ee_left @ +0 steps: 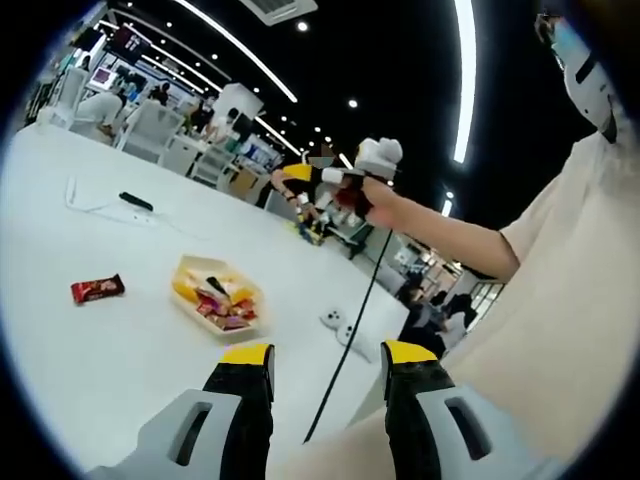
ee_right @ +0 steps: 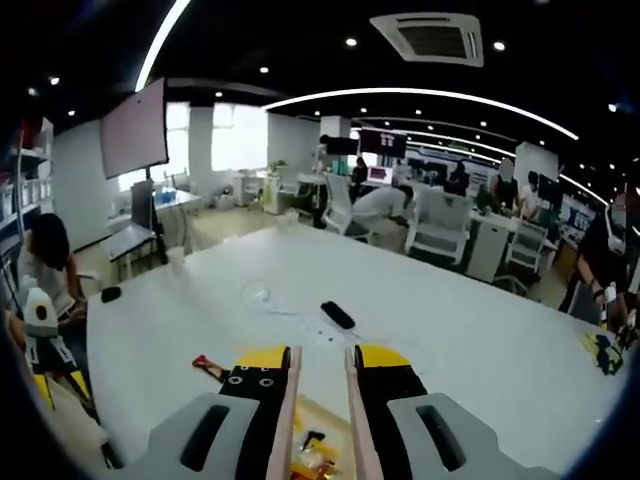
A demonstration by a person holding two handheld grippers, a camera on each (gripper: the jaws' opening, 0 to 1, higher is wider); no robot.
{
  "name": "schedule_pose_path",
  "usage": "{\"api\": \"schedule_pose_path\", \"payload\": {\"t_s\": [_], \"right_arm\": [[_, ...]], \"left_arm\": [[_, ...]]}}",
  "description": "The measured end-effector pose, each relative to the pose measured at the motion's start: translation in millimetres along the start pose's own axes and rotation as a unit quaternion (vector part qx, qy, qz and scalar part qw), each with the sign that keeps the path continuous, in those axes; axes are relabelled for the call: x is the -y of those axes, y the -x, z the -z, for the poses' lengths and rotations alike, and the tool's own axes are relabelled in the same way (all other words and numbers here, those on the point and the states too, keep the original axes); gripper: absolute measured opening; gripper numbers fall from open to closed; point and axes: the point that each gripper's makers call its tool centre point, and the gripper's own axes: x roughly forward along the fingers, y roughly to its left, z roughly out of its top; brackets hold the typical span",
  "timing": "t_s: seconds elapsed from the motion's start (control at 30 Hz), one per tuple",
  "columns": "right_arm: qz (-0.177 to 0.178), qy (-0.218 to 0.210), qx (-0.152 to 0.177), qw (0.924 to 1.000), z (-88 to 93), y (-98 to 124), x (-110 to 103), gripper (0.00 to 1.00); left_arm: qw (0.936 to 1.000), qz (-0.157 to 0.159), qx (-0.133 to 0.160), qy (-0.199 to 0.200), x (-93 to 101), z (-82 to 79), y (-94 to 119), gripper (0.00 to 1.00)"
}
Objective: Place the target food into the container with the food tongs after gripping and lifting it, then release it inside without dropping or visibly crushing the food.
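On the white bench point(ee_left: 120, 330), a shallow tray of wrapped snacks point(ee_left: 217, 298) lies ahead of the left tongs point(ee_left: 328, 362) and a little to their left, well apart from them. These tongs stand wide apart, holding nothing. A red snack bar point(ee_left: 97, 289) lies left of the tray. In the right gripper view, the right tongs point(ee_right: 319, 362) hang above the tray point(ee_right: 318, 440), slightly parted and empty.
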Motion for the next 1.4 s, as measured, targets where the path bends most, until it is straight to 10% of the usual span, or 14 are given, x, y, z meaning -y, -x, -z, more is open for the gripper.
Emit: {"api": "schedule_pose_path", "payload": {"t_s": [1.23,1.4], "right_arm": [[-0.022,-0.029,0.001,0.9993,3.9,-17,-10,0.25],[-0.062,0.016,-0.032,0.9974,15.9,-32,-44,0.25]], "left_arm": [[0.999,-0.034,0.027,0.01,-21.0,-5.7,12,0.41],[0.9988,-0.038,0.026,0.015,-19.9,-1.8,14,0.41]]}}
